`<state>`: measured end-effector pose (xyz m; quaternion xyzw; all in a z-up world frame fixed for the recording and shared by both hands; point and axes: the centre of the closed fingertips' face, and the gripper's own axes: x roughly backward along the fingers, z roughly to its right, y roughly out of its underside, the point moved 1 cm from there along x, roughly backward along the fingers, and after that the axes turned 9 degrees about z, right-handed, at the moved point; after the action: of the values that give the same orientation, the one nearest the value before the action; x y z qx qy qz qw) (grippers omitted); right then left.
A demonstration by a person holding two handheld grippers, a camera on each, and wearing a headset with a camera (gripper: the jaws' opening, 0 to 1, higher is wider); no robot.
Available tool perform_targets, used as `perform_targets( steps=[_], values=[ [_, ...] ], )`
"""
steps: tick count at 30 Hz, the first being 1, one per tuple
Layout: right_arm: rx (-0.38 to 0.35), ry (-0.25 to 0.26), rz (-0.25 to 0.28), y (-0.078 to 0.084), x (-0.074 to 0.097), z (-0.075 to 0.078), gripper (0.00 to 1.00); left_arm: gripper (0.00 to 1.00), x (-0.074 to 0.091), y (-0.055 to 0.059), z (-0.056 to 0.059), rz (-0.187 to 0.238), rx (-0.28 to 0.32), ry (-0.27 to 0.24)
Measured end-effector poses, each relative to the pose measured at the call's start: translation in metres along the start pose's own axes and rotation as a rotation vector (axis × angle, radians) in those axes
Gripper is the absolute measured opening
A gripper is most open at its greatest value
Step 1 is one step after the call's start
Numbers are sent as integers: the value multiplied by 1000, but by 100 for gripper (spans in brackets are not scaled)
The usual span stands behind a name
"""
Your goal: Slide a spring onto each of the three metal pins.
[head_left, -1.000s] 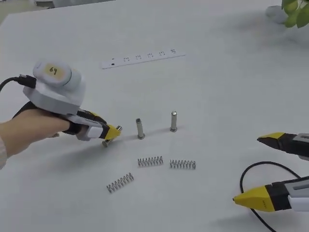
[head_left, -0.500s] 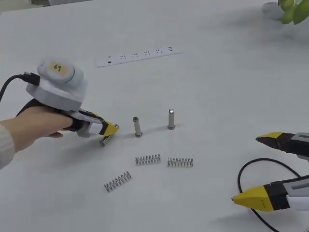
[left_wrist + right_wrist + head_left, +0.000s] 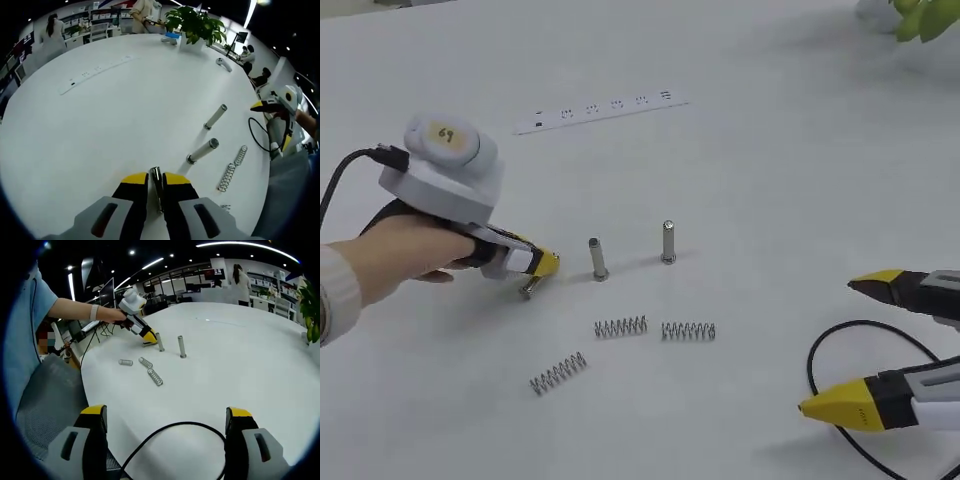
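Pinching a metal pin point(image 3: 157, 192), left gripper point(image 3: 156, 176) sits narrow; right gripper point(image 3: 162, 412) gapes wide.

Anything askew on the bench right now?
The third pin is off: it sits tilted in the shut left gripper instead of standing like the other two pins. The springs lie loose, none on a pin.

- Middle pin point(image 3: 598, 259), right pin point(image 3: 668, 243): silver, upright, side by side.
- Third pin point(image 3: 530, 289): tilted, pinched in left gripper point(image 3: 542, 268).
- Left spring point(image 3: 558, 372), middle spring point(image 3: 621, 326), right spring point(image 3: 688, 330): lying flat, loose, in front of the pins.
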<state>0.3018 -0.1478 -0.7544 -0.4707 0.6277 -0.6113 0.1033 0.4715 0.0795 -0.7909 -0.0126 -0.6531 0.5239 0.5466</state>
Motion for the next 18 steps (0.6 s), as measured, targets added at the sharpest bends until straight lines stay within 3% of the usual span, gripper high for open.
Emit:
perform_targets(
  steps=[18],
  values=[
    [-1, 0, 1, 2, -1, -2, 97, 1, -2, 2, 3, -15, -3, -19]
  ],
)
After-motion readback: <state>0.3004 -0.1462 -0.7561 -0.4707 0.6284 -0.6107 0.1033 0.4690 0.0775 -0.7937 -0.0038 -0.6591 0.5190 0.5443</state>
